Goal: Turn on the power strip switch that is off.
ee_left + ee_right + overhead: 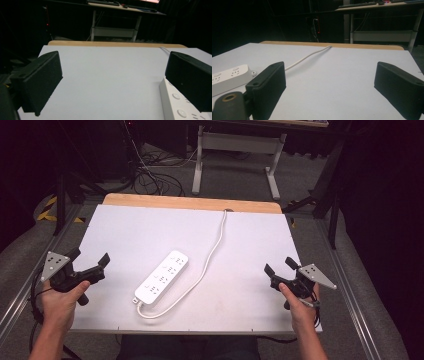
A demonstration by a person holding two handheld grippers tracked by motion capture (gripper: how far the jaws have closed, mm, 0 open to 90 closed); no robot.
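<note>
Flanking power strip (161, 277), both hand-held grippers, L (91, 262) & R (280, 267), gape wide.

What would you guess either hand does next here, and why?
Probably the left tool edges toward the power strip. Both tools, the right tool included, stand open and hold nothing, the strip lies untouched mid-board with its cord trailing back, and it already sits beside the left tool's jaw.

White table (125, 227) evenly lit from overhead, soft faint shadows; far surroundings dark; both gripper views dim, slightly grainy, near jaws soft.
</note>
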